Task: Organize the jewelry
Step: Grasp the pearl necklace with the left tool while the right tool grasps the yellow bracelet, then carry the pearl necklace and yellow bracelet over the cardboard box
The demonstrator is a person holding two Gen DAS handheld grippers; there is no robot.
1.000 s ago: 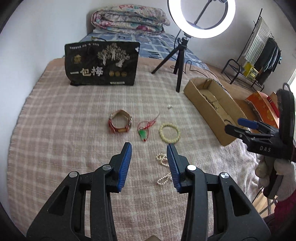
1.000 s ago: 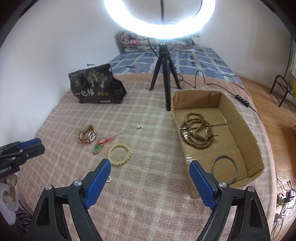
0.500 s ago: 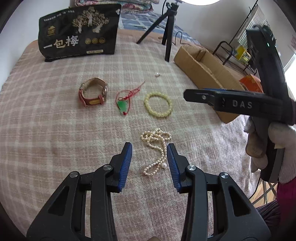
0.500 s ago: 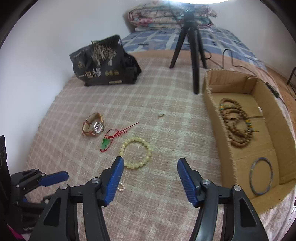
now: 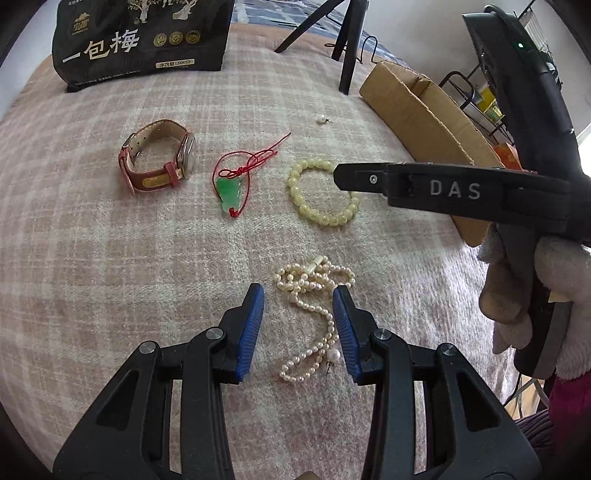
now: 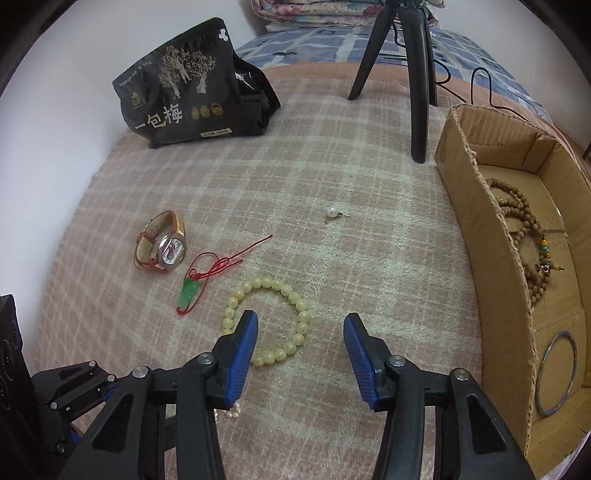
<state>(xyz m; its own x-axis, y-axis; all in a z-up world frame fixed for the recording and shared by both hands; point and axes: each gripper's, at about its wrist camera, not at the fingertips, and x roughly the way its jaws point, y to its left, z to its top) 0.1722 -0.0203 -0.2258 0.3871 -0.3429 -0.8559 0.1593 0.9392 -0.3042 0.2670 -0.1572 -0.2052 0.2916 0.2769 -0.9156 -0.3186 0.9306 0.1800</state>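
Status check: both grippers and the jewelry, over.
Left gripper open, straddling pearl necklace, no grip. Right gripper closing over yellow bead bracelet, empty. Nothing blocking.

A glossy black snack bag with white Chinese lettering [image 6: 192,88] stands upright at the far edge of the pink plaid blanket [image 6: 295,155]. The black tripod legs [image 6: 402,62] rest on the blanket to its right. Folded floral quilts [image 6: 332,14] lie on the blue patterned bedding [image 6: 321,46] behind.

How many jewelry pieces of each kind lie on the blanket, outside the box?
Watch: 1
Jade pendant on red cord: 1
Yellow bead bracelet: 1
Pearl necklace: 1
Loose pearl stud: 1
Total: 5
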